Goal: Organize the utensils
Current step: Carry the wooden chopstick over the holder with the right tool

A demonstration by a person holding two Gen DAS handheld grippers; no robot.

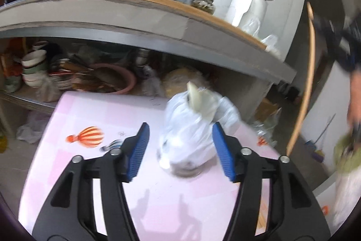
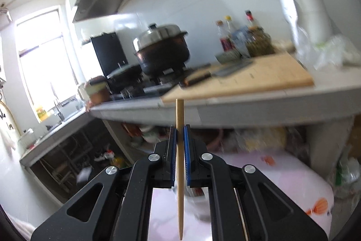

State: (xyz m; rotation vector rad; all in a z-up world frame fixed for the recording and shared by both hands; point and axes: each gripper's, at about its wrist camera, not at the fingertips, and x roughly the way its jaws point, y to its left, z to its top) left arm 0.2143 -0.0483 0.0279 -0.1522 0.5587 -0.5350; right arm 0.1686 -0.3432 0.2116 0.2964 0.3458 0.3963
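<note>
Your left hand-held gripper [image 1: 180, 146] stands with its blue pads [image 1: 141, 150] apart on either side of a white plastic bag [image 1: 189, 130], which rests on the pink desk [image 1: 90, 110] and appears to wrap a container, though blur makes that uncertain; the pads do not press on the bag. Your right hand-held gripper [image 2: 179, 139] is clamped on a wooden chopstick [image 2: 179, 173], held nearly upright above the desk. From the left wrist view, the same chopstick shows at the right edge as a long curved stick.
</note>
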